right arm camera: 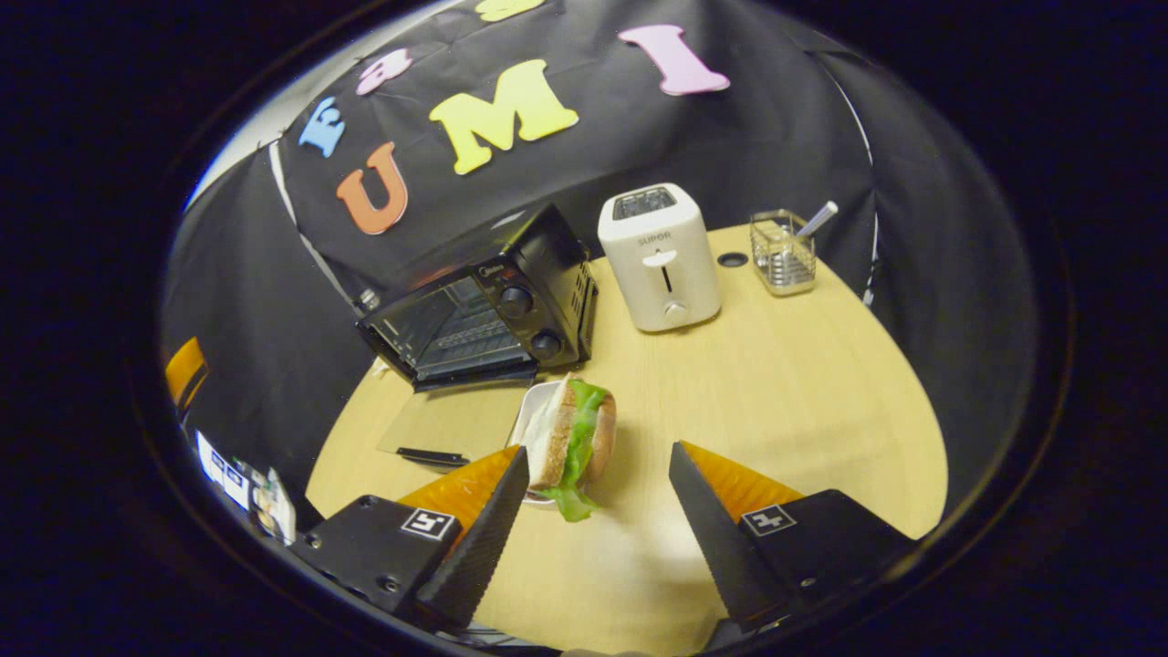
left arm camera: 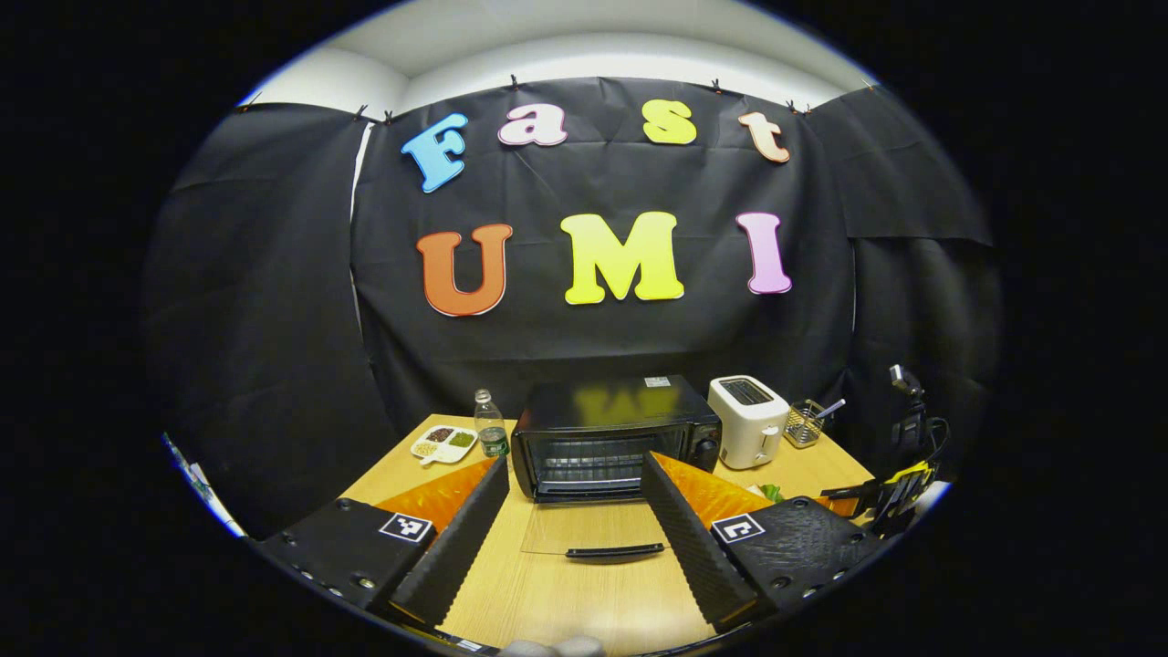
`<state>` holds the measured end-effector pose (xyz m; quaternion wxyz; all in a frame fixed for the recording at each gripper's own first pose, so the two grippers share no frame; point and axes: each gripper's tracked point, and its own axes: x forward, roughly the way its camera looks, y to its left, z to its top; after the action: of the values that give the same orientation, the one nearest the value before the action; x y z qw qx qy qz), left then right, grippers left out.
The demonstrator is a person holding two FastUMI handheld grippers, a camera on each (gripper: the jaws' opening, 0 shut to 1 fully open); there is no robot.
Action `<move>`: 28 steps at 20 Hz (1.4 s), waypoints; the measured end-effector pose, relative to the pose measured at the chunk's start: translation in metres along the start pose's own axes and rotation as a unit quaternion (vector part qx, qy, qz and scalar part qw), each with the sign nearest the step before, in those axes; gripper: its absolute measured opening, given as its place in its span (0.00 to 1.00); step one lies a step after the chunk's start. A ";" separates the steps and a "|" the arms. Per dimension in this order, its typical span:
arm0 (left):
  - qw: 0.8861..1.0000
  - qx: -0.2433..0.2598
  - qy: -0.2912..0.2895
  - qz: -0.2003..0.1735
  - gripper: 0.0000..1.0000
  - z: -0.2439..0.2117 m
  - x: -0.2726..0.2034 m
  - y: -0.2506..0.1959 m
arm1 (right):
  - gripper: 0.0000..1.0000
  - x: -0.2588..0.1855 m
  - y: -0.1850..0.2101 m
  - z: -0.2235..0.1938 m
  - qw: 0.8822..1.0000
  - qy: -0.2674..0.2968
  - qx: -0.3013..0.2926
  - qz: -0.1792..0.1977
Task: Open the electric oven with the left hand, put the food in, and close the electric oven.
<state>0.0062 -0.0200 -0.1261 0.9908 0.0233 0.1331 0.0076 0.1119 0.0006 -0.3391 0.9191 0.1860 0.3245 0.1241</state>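
Both sets of jaws are held wide apart with nothing between them: the left gripper (left arm camera: 575, 520) is spread above the lowered oven door, and the right gripper (right arm camera: 598, 511) is spread just short of the sandwich, no finger pressing on it. A wooden table (right arm camera: 803, 383) is seen carrying everything, backed by black cloth. On it, the electric oven (left arm camera: 611, 438) is found at the back centre, black, with its glass door (left arm camera: 593, 534) dropped flat onto the tabletop and the door handle (left arm camera: 613, 550) lying at the near edge; a wire rack (right arm camera: 461, 342) is made out inside the open cavity, and two knobs are noted on the control panel at the oven's right side. A white toaster (right arm camera: 662, 255) is placed just beside the oven on that side. Further right, a small wire basket (right arm camera: 782, 251) is noted, with a utensil handle standing tilted in it. The food, a sandwich (right arm camera: 573, 438) of bread and green lettuce, is seen propped on its edge on a small white plate (right arm camera: 531, 415), near the front corner of the open door and outside the oven. In the left gripper view, a plastic bottle (left arm camera: 491, 424) and a divided white dish (left arm camera: 443, 443) of small foods are recorded left of the oven.
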 end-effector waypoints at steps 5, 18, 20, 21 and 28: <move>1.000 0.007 0.010 0.028 0.95 0.001 -0.004 -0.003 | 0.87 0.035 0.008 0.000 0.997 0.038 0.022 0.059; 0.991 -0.010 0.048 0.126 0.95 -0.015 -0.015 -0.008 | 0.31 0.041 0.032 0.019 0.978 0.102 0.105 0.150; 0.992 -0.013 0.043 0.114 0.95 -0.017 -0.014 -0.004 | 0.40 0.024 0.047 0.033 0.979 0.078 0.105 0.154; 0.994 -0.014 0.039 0.106 0.96 -0.017 -0.013 0.000 | 0.40 0.015 0.057 0.039 0.979 0.066 0.114 0.154; 0.998 -0.001 0.044 0.037 0.95 -0.039 -0.023 0.034 | 0.40 -0.010 0.151 0.070 0.979 -0.069 0.124 0.144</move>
<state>-0.0267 0.0154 -0.1561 0.9830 0.0271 0.1757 0.0450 0.1328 0.1149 -0.2193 0.8817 0.3512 0.2425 0.2011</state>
